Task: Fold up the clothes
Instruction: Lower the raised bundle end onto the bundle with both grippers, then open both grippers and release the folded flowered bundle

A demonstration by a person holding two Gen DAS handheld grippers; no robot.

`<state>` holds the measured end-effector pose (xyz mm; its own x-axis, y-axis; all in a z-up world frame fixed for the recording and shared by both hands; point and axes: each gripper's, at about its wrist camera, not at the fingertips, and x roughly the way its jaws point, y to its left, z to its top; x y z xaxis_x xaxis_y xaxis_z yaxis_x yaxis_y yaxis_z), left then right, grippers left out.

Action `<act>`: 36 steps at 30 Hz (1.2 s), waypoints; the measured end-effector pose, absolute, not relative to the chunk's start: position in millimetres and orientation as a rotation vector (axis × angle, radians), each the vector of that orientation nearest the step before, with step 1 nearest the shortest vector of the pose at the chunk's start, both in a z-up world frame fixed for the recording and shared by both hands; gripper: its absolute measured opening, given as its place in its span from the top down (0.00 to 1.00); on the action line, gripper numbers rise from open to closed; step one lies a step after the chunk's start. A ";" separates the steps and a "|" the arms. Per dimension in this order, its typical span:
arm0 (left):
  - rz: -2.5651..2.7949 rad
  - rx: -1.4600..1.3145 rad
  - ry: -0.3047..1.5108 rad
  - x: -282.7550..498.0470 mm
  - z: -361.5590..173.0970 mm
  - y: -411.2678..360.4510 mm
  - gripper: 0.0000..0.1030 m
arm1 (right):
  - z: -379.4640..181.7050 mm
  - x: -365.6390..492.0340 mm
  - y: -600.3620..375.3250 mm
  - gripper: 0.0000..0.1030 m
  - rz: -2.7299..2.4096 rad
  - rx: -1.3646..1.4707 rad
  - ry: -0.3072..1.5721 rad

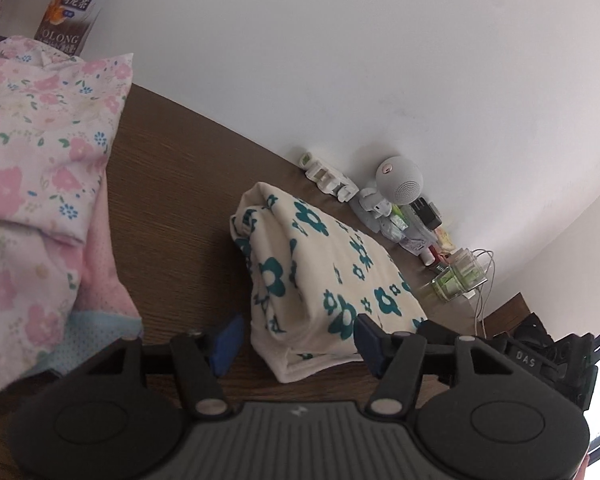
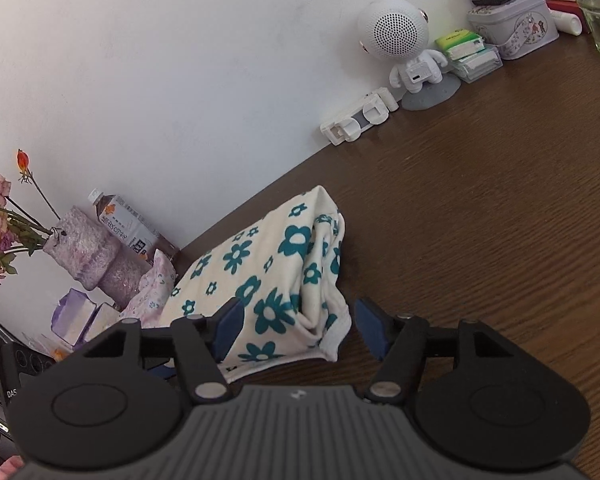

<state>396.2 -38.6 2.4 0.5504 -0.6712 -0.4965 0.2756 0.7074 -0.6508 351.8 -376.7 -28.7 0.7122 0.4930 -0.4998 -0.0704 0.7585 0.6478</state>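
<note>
Cream cloth printed with teal flowers (image 1: 324,280) lies folded into a thick bundle on the brown wooden table (image 1: 172,208), its near end between the two hand-held tools. Seen from the left wrist, the left gripper (image 1: 298,340) stands with its jaws parted, blue pads either side of the bundle's near corner; the left pad is clear of the fabric, and the right pad lies against the edge of the cloth without visibly pinching it. From the right wrist, the right gripper (image 2: 298,332) is likewise spread, the folded corner sitting in the gap, the right pad clear of it and the left pad overlapping the cloth in view, contact uncertain. Neither tool has hold of anything. A pile of pink floral clothing (image 1: 40,160) lies to the left, apart from the bundle, with an oolong tea bottle (image 1: 74,8) behind it at the white wall. Along the wall stand a small white astronaut-shaped speaker (image 2: 404,48), white plastic clips (image 2: 360,120), a printed tin (image 2: 516,28) and a vase of dried roses (image 2: 88,252).
</note>
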 end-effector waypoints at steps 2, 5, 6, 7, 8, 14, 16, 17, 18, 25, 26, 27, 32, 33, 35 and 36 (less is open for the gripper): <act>-0.601 -0.555 0.805 396.8 0.6 -39.3 0.64 | -35.8 353.6 -375.8 0.47 0.330 0.660 0.745; -0.609 -0.561 0.808 398.6 -2.3 -40.0 0.67 | -42.7 355.4 -377.4 0.64 0.339 0.704 0.747; -0.612 -0.568 0.811 400.5 -3.4 -40.0 0.68 | -43.2 355.7 -377.5 0.66 0.338 0.705 0.744; -0.613 -0.573 0.814 402.6 -4.4 -40.2 0.70 | -43.6 356.3 -377.8 0.69 0.337 0.709 0.742; -0.609 -0.577 0.817 405.3 -5.5 -40.6 0.72 | -43.9 357.5 -378.6 0.69 0.338 0.718 0.738; -0.584 -0.594 0.814 422.2 -8.4 -47.0 0.74 | -42.2 372.3 -382.9 0.71 0.330 0.744 0.716; -0.581 -0.602 0.815 426.9 -9.2 -50.0 0.74 | -39.8 379.1 -385.0 0.71 0.323 0.746 0.708; -0.579 -0.610 0.817 429.0 -10.4 -50.6 0.74 | -38.9 382.2 -386.2 0.71 0.321 0.746 0.706; -0.578 -0.618 0.820 431.0 -11.5 -51.3 0.74 | -38.9 384.7 -387.5 0.71 0.320 0.750 0.705; -0.579 -0.660 0.840 436.1 -17.7 -49.3 0.74 | -39.7 391.1 -393.8 0.71 0.322 0.775 0.703; -0.581 -0.660 0.839 435.4 -17.4 -48.8 0.73 | -39.7 390.7 -394.2 0.71 0.324 0.775 0.703; -0.583 -0.659 0.837 434.7 -17.1 -48.3 0.73 | -39.7 390.4 -394.7 0.71 0.326 0.776 0.702; -0.573 -0.551 0.793 423.9 0.5 -53.6 0.43 | -27.2 379.4 -385.4 0.57 0.322 0.662 0.682; -0.565 -0.510 0.782 420.5 5.2 -57.2 0.37 | -22.2 375.7 -379.7 0.53 0.319 0.609 0.673; -0.549 -0.424 0.762 413.0 13.9 -66.2 0.23 | -12.1 367.9 -366.0 0.33 0.306 0.497 0.653; -0.541 -0.382 0.754 409.2 17.4 -71.1 0.22 | -8.4 364.8 -359.5 0.28 0.299 0.451 0.644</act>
